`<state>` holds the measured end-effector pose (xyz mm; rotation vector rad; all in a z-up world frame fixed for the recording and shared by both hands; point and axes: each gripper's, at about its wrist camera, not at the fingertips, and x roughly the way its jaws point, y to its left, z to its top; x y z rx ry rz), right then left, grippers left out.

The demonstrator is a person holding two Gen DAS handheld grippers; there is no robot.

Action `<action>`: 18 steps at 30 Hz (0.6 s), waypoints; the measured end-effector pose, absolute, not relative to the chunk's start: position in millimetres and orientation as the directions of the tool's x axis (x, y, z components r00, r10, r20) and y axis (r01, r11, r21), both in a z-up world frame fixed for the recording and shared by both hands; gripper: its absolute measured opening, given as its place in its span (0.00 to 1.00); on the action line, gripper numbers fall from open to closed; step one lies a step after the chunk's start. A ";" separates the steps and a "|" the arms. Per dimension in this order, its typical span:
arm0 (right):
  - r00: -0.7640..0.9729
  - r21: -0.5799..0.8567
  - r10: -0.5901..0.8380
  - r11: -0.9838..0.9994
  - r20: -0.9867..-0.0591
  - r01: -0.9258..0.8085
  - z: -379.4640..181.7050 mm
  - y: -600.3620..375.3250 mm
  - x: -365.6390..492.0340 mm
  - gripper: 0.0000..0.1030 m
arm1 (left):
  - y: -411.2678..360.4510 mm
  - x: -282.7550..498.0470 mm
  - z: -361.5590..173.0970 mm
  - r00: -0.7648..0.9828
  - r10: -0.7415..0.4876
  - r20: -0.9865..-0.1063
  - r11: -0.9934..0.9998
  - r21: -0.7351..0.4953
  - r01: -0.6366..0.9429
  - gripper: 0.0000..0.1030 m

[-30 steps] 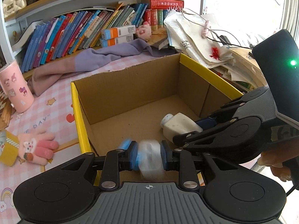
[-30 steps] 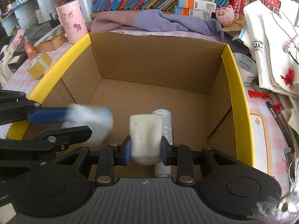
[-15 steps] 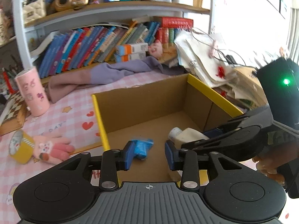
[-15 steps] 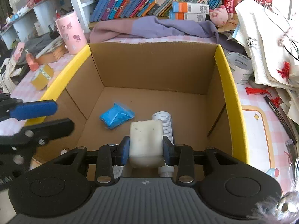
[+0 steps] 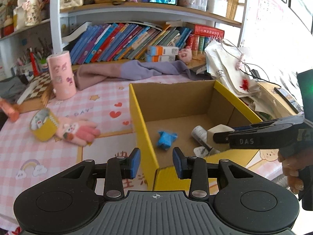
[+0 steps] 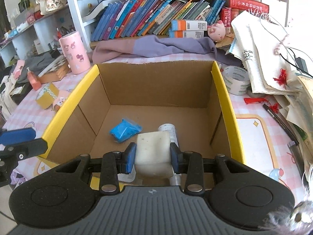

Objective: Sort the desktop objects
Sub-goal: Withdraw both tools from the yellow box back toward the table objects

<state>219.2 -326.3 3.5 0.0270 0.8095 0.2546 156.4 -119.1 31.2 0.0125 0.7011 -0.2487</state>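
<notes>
An open cardboard box (image 5: pixel 140 127) (image 6: pixel 225 98) with yellow rims stands on the pink desk. On its floor lie a blue packet (image 5: pixel 166 139) (image 6: pixel 125 132) and a white bottle (image 5: pixel 199 135) (image 6: pixel 168 129). My left gripper (image 5: pixel 156 156) (image 6: pixel 19 139) hangs open and empty over the box's near left corner. My right gripper (image 6: pixel 152 150) (image 5: pixel 221 137) reaches into the box from the near right. A cream block (image 6: pixel 152 148) (image 5: pixel 219 130) sits between its blue pads, which touch it on both sides, just above the bottle.
Left of the box lie a yellow tape roll (image 5: pixel 44 125) and a pink plush glove (image 5: pixel 80 131); a pink cup (image 5: pixel 61 74) and a chessboard (image 5: pixel 37 86) stand farther back. A purple cloth (image 5: pixel 137 70) lies behind. A tape roll (image 6: pixel 236 80) and white bags (image 6: pixel 264 54) crowd the right.
My left gripper let go of the blue packet, which now lies on the box floor, then opened and drew back up over the corner. The right gripper kept the cream block and rose slightly.
</notes>
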 end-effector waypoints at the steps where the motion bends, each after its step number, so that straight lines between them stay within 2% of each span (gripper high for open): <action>1: 0.664 0.122 0.232 0.970 -0.711 -0.208 4.2 -326.0 216.9 0.33 | -116.5 154.7 31.0 0.735 -0.224 -0.640 0.970 -0.073 0.232 0.35; 14: 0.754 0.078 0.117 0.993 -0.647 -0.087 23.7 -307.1 176.0 0.33 | -90.1 141.6 34.4 0.728 -0.308 -0.613 0.940 -0.077 0.333 0.35; 18: 0.782 0.056 0.067 0.998 -0.620 -0.041 30.3 -298.8 159.8 0.34 | -79.3 136.5 36.0 0.727 -0.332 -0.601 0.929 -0.075 0.362 0.41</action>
